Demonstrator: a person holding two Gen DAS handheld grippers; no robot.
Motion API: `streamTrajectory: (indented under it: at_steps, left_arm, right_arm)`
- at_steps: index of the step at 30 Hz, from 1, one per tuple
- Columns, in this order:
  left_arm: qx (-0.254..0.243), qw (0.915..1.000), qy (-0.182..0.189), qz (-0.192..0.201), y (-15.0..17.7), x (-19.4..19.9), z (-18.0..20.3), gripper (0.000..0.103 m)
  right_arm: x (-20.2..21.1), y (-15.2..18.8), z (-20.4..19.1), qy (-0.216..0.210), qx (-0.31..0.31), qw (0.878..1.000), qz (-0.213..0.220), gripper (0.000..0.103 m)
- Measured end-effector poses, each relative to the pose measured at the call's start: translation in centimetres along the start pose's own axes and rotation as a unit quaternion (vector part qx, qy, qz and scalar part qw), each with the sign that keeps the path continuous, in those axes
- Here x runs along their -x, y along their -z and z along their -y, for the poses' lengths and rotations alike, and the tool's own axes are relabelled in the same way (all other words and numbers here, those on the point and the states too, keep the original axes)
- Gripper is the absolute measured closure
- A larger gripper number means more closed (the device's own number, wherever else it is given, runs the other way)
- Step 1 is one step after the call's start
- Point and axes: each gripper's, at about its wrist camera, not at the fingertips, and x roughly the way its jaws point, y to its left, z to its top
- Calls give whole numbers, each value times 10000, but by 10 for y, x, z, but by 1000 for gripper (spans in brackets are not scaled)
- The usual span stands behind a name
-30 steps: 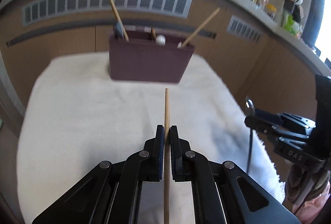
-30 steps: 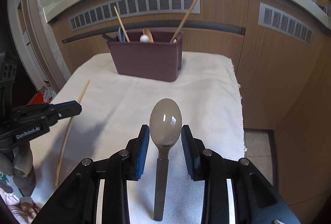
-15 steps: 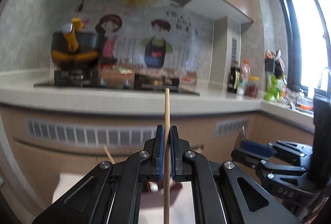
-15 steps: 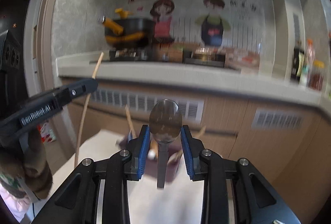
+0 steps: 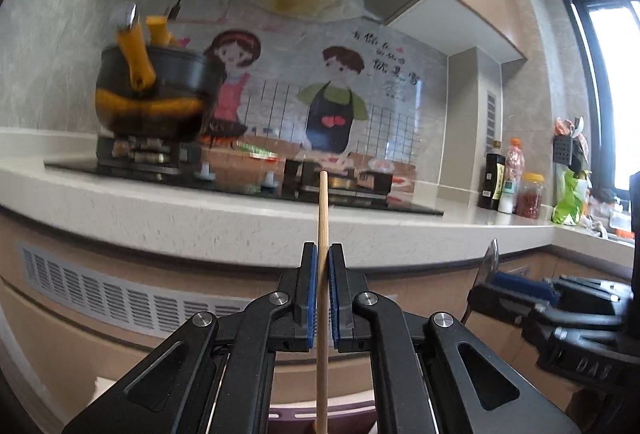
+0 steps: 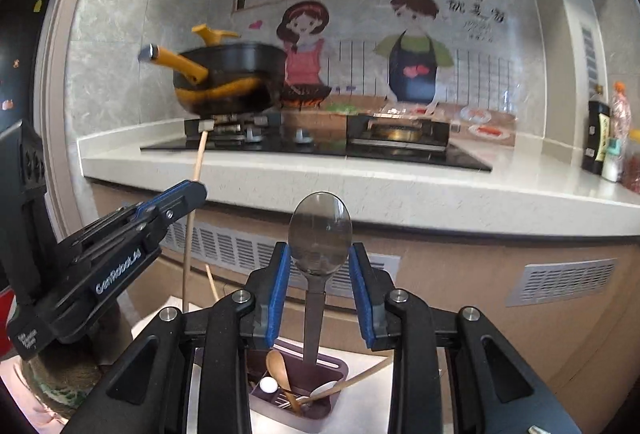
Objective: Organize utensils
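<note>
In the left wrist view, the left tongs [image 5: 323,262] are clamped hard on a wooden chopstick [image 5: 322,218], which stands upright between the blue pads, its tip rising in front of the kitchen counter [image 5: 224,218] and its lower end dropping out of the bottom of the picture, where a sliver of the maroon utensil holder [image 5: 288,414] shows. The chopstick looks light, stiff and thin; taken near its middle as it is, it should stay put, though a round stick can pivot in the pads. Off to the right of the chopstick, the right tongs [image 5: 486,274] show edge-on. A second ago this view looked down on the white-clothed table with the utensil holder ahead; now it faces the stove and wall, so the hand has lifted and levelled out. In the right wrist view, the right tongs [image 6: 319,262] grip a metal spoon [image 6: 320,230] at the base of its bowl, handle hanging straight down toward the utensil holder [image 6: 296,390], directly below and already holding a wooden spoon and other pieces. The spoon is rigid, smooth and heavier, so it may slip. Earlier the utensil holder stood far ahead; now it lies underneath.
</note>
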Motion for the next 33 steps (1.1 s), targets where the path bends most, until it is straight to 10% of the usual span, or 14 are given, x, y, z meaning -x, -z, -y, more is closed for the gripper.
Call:
streamTrajectory:
  at_steps: [19, 33]
  left_arm:
    - [543, 9938, -498, -833, 112, -59, -48, 95]
    - [458, 9828, -923, -1530, 97, 88, -38, 1]
  right_arm:
    - [-82, 125, -11, -409, -320, 9880, -1452, 71]
    - [36, 191, -30, -332, -740, 9893, -1215, 26]
